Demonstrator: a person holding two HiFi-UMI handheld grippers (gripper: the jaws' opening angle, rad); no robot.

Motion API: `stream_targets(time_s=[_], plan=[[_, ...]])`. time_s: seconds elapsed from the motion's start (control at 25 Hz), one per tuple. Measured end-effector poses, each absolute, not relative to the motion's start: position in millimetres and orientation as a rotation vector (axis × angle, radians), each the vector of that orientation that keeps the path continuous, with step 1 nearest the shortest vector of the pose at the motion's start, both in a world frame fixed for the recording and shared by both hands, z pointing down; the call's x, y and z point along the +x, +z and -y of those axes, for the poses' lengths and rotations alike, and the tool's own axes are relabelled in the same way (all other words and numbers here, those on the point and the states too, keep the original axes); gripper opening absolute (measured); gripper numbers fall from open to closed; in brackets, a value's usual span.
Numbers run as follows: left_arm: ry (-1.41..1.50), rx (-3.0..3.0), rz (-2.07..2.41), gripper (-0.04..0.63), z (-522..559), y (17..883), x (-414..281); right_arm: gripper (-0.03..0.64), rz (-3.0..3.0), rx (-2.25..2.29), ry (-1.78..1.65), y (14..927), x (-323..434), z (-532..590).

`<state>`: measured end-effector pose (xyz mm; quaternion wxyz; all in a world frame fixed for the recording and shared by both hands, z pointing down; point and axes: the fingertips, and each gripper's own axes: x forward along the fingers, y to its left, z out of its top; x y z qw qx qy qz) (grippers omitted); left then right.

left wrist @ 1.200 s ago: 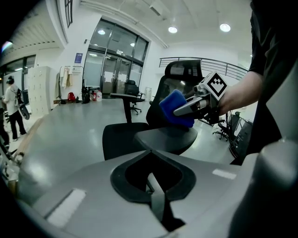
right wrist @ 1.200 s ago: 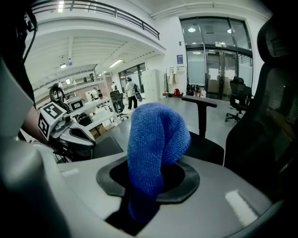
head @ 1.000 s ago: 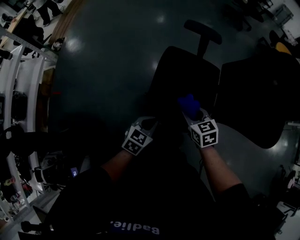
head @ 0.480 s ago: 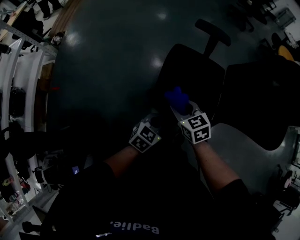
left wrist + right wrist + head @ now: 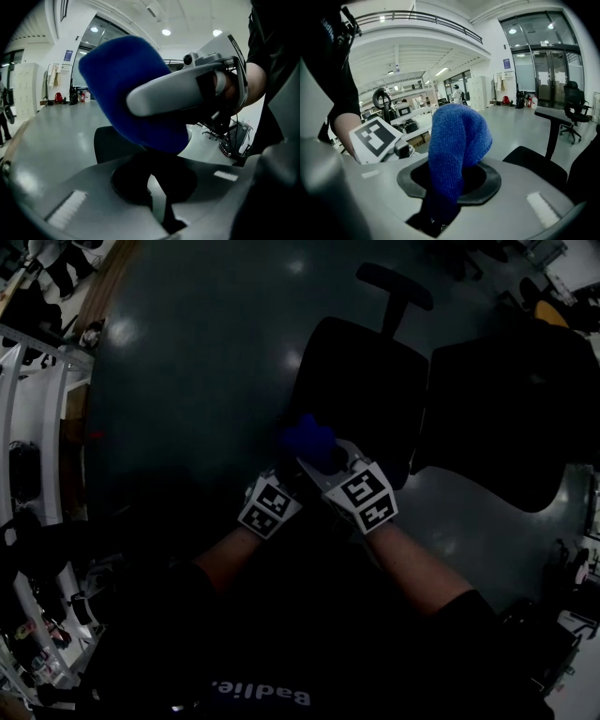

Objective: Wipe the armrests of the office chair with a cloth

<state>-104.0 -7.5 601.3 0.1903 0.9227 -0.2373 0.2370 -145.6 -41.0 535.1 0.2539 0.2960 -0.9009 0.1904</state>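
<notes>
The cloth (image 5: 457,140) has its lower end hidden inside the right tool (image 5: 440,201), which is clenched on it. Its long axis stands upright out of the jaws, with the free top folding over to one side. It hangs at the near edge of the office chair (image 5: 361,381), which is too dark in the head view for detail, and the left tool (image 5: 157,187) sits just beside it, pressed together on nothing.
</notes>
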Motion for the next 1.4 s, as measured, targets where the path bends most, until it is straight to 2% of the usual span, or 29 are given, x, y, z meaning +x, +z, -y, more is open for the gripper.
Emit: stream_targets(time_s=[0.2,0.44,0.76,1.0,1.4], plan=[[0.691,2.574,0.704,0.018,7,601,-107,0.130,2.483,0.870,0.507,508,-105,23],[0.737,2.535,0.779,0.018,9,601,-109,0.130,2.420,1.053,0.517,499,-12,2],[0.789,2.524,0.816,0.018,9,597,-109,0.132,2.252,1.259,0.602,527,89,-35],[0.780,2.522,0.819,0.018,10,600,-107,0.130,2.240,1.214,0.668,558,74,-46],[0.684,2.536,0.780,0.018,8,599,-106,0.130,2.309,1.086,0.694,566,-8,-31]])
